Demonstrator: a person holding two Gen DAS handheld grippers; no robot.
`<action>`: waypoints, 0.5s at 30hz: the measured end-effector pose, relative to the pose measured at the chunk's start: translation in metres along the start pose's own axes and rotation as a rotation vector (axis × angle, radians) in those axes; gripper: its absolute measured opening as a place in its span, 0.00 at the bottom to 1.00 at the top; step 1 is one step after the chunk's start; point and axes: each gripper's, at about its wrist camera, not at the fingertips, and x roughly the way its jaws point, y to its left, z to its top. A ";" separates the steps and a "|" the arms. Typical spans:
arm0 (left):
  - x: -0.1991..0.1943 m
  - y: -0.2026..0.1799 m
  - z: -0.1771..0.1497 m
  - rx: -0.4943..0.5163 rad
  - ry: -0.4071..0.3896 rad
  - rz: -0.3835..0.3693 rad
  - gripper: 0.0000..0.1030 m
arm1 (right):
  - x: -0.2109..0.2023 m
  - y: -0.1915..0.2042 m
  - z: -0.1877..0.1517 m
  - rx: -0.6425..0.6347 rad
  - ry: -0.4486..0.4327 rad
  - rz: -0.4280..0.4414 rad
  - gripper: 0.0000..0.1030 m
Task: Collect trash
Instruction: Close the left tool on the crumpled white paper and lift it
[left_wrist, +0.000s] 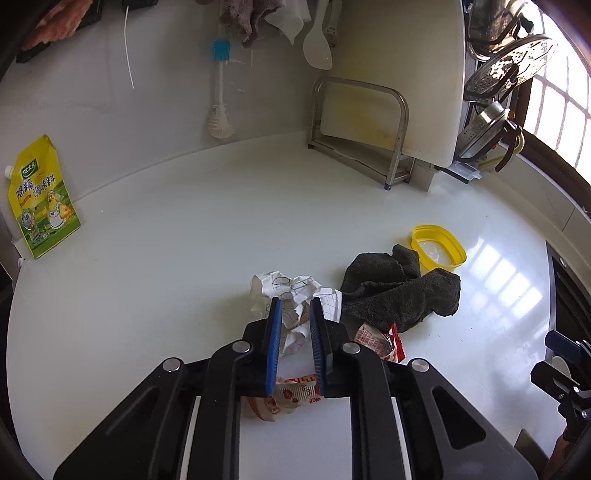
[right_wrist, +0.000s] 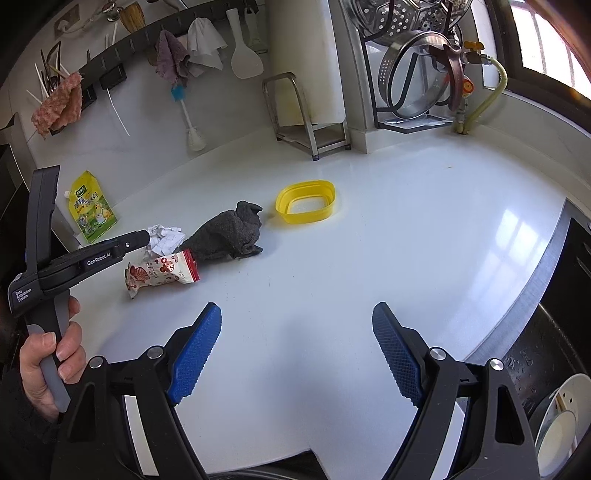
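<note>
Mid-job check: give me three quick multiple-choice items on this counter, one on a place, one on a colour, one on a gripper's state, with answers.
1. Where is the dark cloth?
A. between the crumpled paper and the yellow lid
B. hanging on the wall
C. in the sink

2. What colour is the lid?
A. red
B. yellow
C. green

3. What is the left gripper doing?
A. wide open over bare counter
B. shut on the crumpled paper
C. holding the snack wrapper

A: cloth lies between the two.
B: its rim is yellow.
C is wrong; B: pads pinch the paper.
</note>
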 end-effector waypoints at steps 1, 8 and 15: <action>-0.001 0.003 0.001 -0.005 -0.006 0.002 0.13 | 0.002 0.000 0.004 -0.003 0.000 -0.004 0.78; -0.005 0.024 0.008 -0.056 -0.021 0.004 0.13 | 0.015 0.002 0.023 -0.016 -0.003 -0.029 0.78; -0.003 0.030 0.007 -0.082 -0.011 -0.030 0.47 | 0.022 0.001 0.031 -0.005 -0.011 -0.006 0.78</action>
